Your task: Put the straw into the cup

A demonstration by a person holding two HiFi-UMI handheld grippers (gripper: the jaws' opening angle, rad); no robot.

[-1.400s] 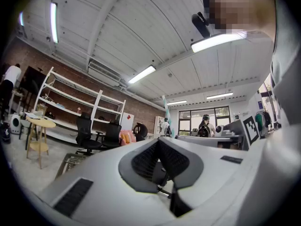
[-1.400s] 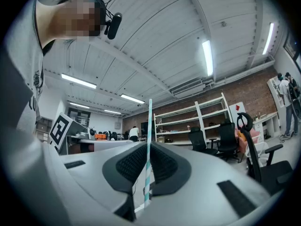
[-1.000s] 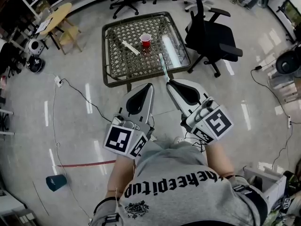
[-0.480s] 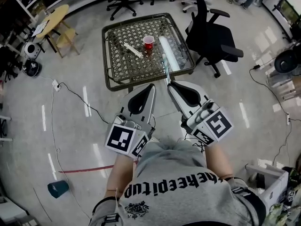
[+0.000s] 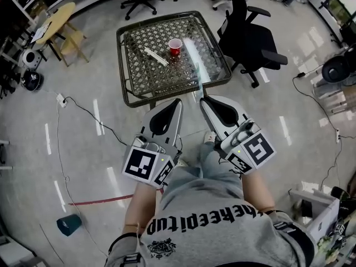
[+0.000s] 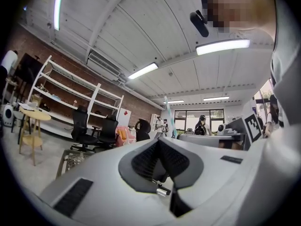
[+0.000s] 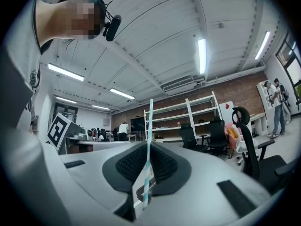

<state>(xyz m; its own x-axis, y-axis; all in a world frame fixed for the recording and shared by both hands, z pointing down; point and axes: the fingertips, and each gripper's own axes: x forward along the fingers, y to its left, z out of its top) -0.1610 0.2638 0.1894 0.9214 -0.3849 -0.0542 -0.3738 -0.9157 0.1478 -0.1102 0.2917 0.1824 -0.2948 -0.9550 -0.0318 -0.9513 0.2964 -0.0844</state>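
A red cup (image 5: pixel 174 47) stands upright near the far middle of a lattice-topped table (image 5: pixel 136 74) in the head view. My right gripper (image 5: pixel 202 98) is held low in front of the table's near edge. It is shut on a white-and-teal striped straw (image 5: pixel 197 78) that sticks forward past its tips. In the right gripper view the straw (image 7: pixel 149 126) stands upright, pinched between the jaws of the right gripper (image 7: pixel 147 149). My left gripper (image 5: pixel 177 101) hangs beside it, shut and empty. From the left gripper (image 6: pixel 158 141) view, the straw (image 6: pixel 169 117) shows just to the right.
A white paper strip (image 5: pixel 156 56) lies left of the cup, and a long pale tube (image 5: pixel 196 57) lies along the table's right side. A black office chair (image 5: pixel 253 38) stands right of the table. A cable (image 5: pixel 83 107) and a teal bin (image 5: pixel 69 225) are on the floor at left.
Both grippers keep their pose, with the straw still in the right one. The view has drifted slightly, and a leg now shows beneath the grippers.
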